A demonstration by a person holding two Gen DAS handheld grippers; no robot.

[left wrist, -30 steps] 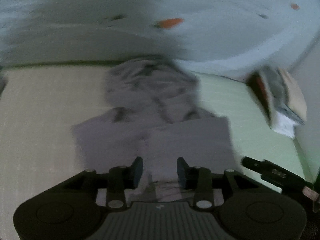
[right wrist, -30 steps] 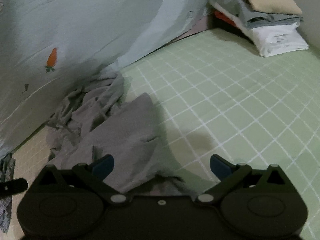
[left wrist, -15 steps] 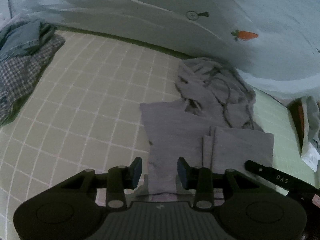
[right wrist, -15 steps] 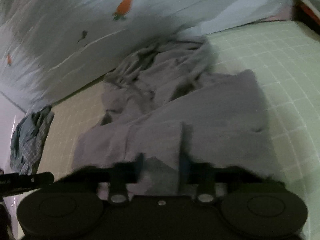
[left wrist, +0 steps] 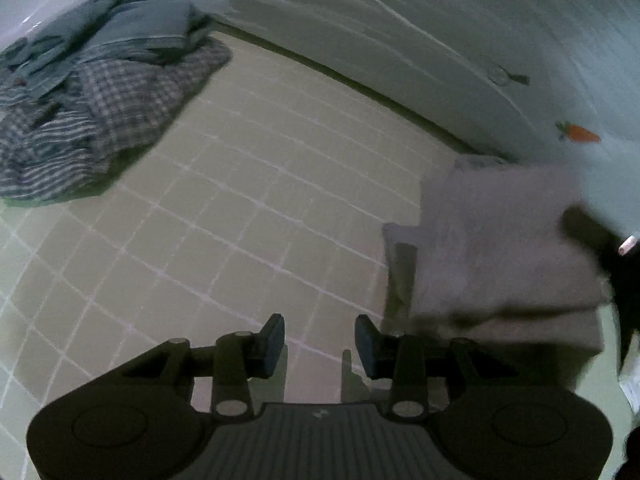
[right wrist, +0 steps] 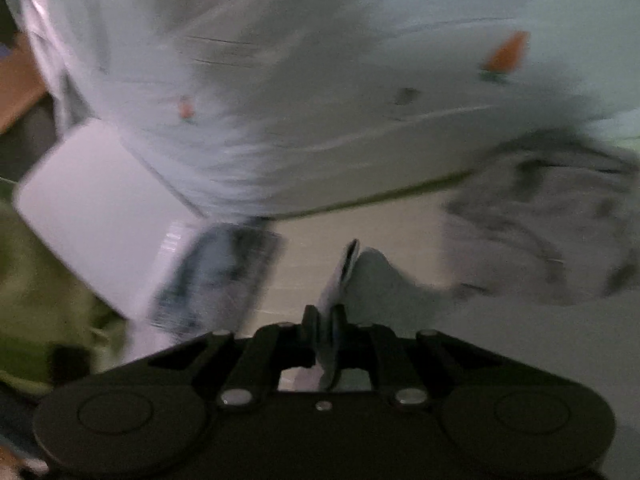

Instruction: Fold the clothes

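A grey garment [left wrist: 500,248] lies on the checked green bed sheet [left wrist: 248,216], at the right of the left wrist view, blurred. My left gripper [left wrist: 320,344] is open and empty over bare sheet, just left of the garment's edge. My right gripper [right wrist: 326,328] is shut on a fold of the grey garment [right wrist: 400,280], which rises between its fingers; the crumpled rest of it [right wrist: 552,224] lies to the right. The right gripper's dark body [left wrist: 600,248] shows at the far right of the left wrist view.
A heap of checked and blue clothes [left wrist: 92,96] lies at the far left of the bed. A pale duvet with carrot prints [left wrist: 460,32] runs along the back. A white box-like thing [right wrist: 92,208] shows blurred at the left of the right wrist view.
The right gripper shut on the grey garment and swung left. The left gripper moved left off the garment onto bare sheet, staying open.
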